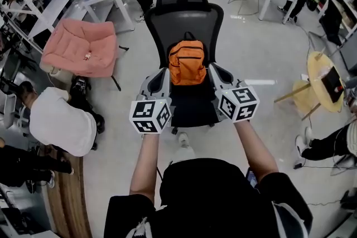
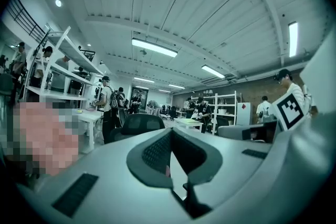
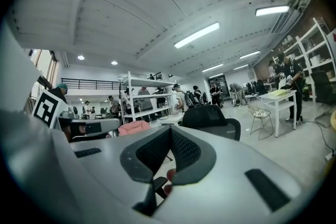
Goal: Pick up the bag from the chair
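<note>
The orange bag sits on the seat of the black chair, at 12 o'clock from the person. It is propped upright against the mesh back. Its long axis runs 12 to 6 in the head view, with the carry loop at the 12 end.

The left gripper and right gripper flank it, both pointing level toward the backrest. From the left fingers the bag lies at about 2 o'clock, and from the right fingers at about 10. Neither hand looks nearer. Both are just beside its flanks, and I cannot tell whether either touches.

Each gripper view shows its fingers closed together on nothing, so they would likely need to spread before taking the bag or its loop.

The backrest blocks travel past 12. Upward and back toward 6 look free. A pink seat at 10 o'clock and a person in white at 8 are well apart from the chair.
</note>
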Demonstrator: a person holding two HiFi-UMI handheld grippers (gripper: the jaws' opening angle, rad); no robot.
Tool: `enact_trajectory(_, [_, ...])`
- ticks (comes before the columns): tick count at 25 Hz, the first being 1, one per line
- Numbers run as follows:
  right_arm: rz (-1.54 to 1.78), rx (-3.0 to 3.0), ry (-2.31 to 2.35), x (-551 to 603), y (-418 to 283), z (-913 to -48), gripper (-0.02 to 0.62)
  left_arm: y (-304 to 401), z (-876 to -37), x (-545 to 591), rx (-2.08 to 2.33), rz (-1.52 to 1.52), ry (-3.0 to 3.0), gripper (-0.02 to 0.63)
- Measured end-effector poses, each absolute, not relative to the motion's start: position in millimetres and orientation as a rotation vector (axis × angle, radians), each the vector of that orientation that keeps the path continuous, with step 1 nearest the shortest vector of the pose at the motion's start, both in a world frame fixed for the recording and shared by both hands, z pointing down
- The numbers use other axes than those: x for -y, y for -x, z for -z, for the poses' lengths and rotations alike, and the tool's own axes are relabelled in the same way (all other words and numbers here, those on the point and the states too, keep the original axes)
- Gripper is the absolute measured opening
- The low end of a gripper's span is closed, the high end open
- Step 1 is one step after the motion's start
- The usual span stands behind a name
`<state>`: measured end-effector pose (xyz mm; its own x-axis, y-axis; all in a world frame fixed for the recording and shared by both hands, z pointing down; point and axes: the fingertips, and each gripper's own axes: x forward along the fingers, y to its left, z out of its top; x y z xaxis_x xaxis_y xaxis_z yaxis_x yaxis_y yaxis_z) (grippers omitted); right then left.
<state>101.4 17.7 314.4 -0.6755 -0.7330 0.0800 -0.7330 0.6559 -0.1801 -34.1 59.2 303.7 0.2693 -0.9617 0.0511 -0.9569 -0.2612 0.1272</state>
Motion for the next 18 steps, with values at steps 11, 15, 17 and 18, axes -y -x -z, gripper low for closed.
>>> enact_trajectory(11, [-0.354, 2.809, -1.32, 68, -48, -320, -0.008, 95, -316, 29, 1.767, 0.025, -2.377, 0.005])
enact_trajectory(15, [-0.358, 2.785, -1.338, 96, -31, -326, -0.008, 120, -322, 59, 1.753, 0.032, -2.362, 0.005])
enact_trajectory(17, [-0.366, 2.773, -1.35, 106, -23, -328, -0.008, 127, -325, 70, 1.734, 0.025, -2.364, 0.005])
enact_trajectory(18, [-0.367, 2.767, -1.354, 110, -19, -330, -0.008, 130, -327, 75, 1.723, 0.021, -2.367, 0.005])
